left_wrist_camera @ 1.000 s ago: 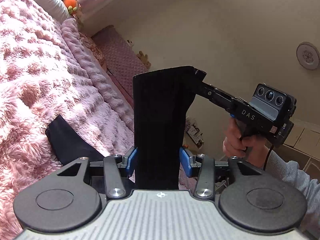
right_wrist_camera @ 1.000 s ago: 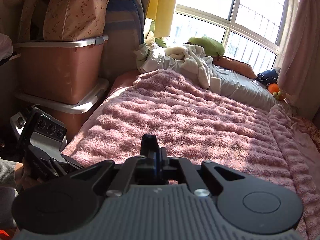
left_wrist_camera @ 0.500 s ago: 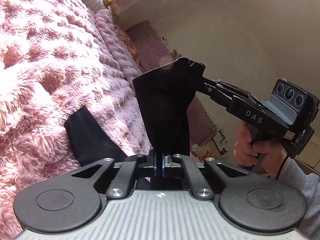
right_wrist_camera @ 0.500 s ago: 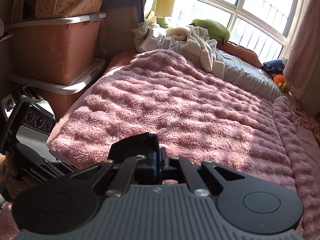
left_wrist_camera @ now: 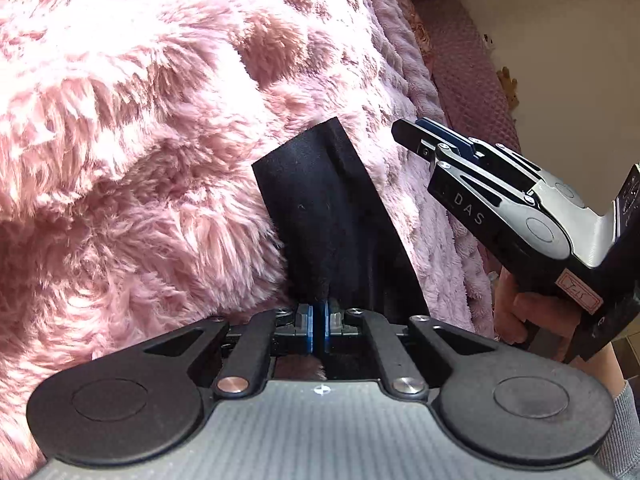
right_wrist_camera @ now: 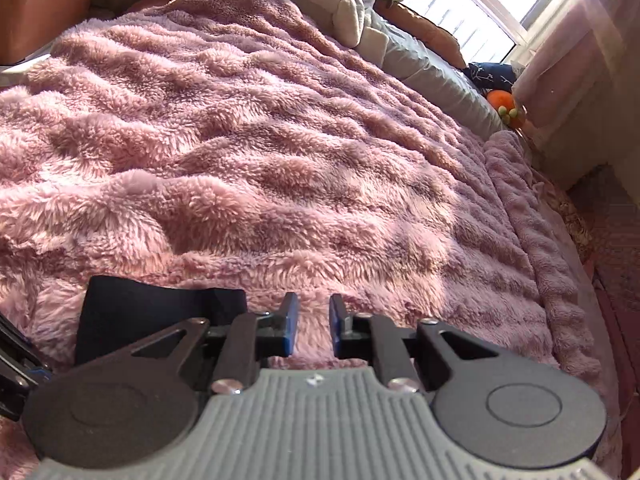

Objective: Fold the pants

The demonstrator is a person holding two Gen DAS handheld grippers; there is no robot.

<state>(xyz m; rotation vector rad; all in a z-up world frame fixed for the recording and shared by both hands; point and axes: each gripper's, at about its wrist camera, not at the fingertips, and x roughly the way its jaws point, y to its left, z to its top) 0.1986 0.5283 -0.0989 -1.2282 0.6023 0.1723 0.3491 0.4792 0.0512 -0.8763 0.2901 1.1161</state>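
Note:
The black pants (left_wrist_camera: 336, 216) lie on the pink fluffy blanket (left_wrist_camera: 120, 140), one end stretched away from me. My left gripper (left_wrist_camera: 319, 320) is shut on the near edge of the pants, low against the blanket. My right gripper (left_wrist_camera: 404, 134) shows in the left wrist view to the right of the pants, apart from the cloth. In the right wrist view the right gripper (right_wrist_camera: 310, 328) is open and empty just above the blanket (right_wrist_camera: 280, 140), with the pants (right_wrist_camera: 152, 304) to its left.
Rumpled pale bedding (right_wrist_camera: 340, 4) and pillows lie at the far end of the bed by the window. An orange toy (right_wrist_camera: 500, 100) sits near the curtain. The bed's right edge drops to a pink floor mat (left_wrist_camera: 472, 64).
Both grippers came down from the air to the blanket with the pants. The right gripper let go of the pants' end and opened. The left stays shut on the pants.

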